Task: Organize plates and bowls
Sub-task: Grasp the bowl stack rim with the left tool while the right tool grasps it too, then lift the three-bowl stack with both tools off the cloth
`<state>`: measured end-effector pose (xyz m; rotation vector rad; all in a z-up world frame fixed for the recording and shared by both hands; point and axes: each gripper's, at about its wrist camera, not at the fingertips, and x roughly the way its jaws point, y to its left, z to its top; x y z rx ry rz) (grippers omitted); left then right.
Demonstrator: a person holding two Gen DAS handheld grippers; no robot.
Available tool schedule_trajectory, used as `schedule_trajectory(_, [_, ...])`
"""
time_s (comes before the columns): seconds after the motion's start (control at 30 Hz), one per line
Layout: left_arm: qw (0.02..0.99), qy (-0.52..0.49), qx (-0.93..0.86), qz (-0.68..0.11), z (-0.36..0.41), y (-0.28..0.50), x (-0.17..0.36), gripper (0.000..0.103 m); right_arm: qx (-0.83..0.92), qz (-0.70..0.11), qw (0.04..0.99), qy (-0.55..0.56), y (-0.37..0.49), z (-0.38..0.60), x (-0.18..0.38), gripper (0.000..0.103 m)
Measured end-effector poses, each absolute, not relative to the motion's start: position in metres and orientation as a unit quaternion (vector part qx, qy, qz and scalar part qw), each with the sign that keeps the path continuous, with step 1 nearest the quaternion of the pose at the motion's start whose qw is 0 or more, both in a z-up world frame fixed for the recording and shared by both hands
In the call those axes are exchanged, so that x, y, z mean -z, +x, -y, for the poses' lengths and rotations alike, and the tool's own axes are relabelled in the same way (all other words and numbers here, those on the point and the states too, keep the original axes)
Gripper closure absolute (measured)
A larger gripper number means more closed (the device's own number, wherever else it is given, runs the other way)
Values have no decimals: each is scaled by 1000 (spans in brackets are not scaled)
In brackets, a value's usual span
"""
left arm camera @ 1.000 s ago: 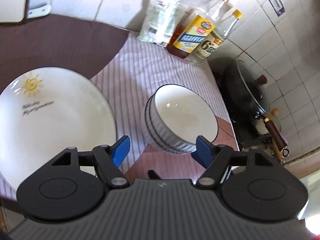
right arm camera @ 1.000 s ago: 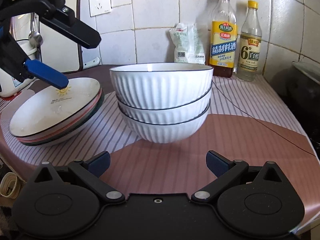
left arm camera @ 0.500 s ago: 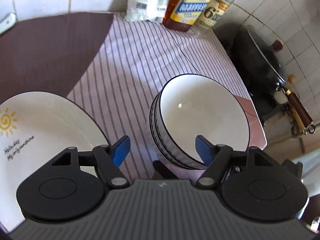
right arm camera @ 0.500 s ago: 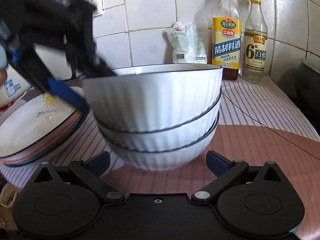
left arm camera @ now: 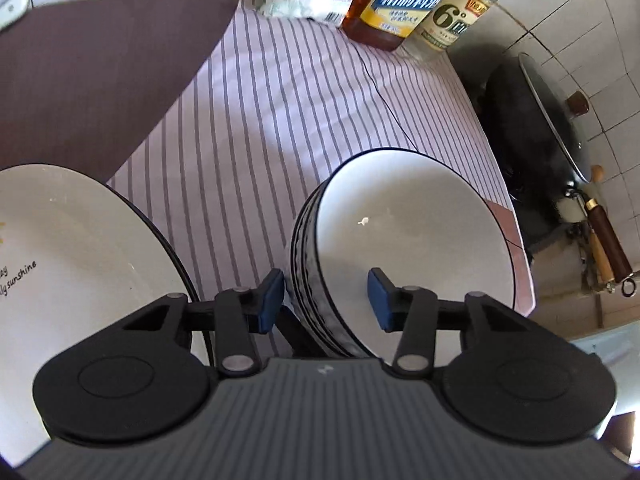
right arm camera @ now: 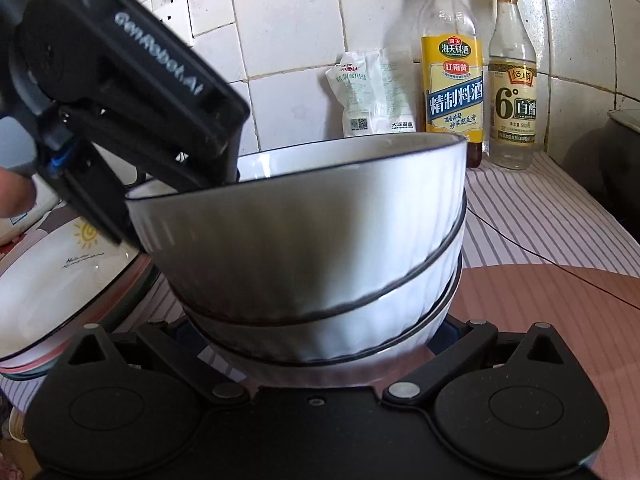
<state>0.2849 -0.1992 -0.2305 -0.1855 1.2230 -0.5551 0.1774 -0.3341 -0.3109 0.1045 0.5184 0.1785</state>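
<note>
While the left gripper (left arm camera: 326, 300) closes over the near rim of the top bowl (left arm camera: 416, 236), one pad sits outside the ribbed wall and the other inside the basin; neither pad looks pressed on yet. The bowl tops a stack of three bowls (right arm camera: 320, 272) on the tabletop (left arm camera: 280, 100), just right of a pile of plates (left arm camera: 80, 264).

To do this pinch well, I would seat the rim deep between the pads before squeezing, since a glazed wall is likely slippery. Then lift straight up so the bowl comes free without dragging the one beneath. Tilting early could tip the stack toward the plates.

The right gripper (right arm camera: 316, 332) sits low against the foot of the stack, and the bowls hide its fingertips, so whether it is open or clamped I cannot tell. If it is meant to steady the lower bowls, it should hold them down during the lift.

From the left wrist you look down into the bowl and see a wok (left arm camera: 540, 120) beyond the tabletop edge. Only the right wrist shows the stack side-on, with the top bowl sitting tilted, higher on its right. It also shows the left gripper's body, a bit of a hand (right arm camera: 16, 196), and two bottles (right arm camera: 452, 72) against the tiles.
</note>
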Motion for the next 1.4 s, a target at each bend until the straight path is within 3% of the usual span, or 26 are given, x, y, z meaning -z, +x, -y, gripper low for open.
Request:
schedule_trajectory(1.17, [785, -64, 287, -546, 195, 275, 227, 59, -61, -266, 959, 69, 168, 328, 307, 0])
schedule_trajectory(1.4, [784, -36, 319, -532, 195, 264, 202, 59, -51, -259, 961, 78, 156, 326, 290, 0])
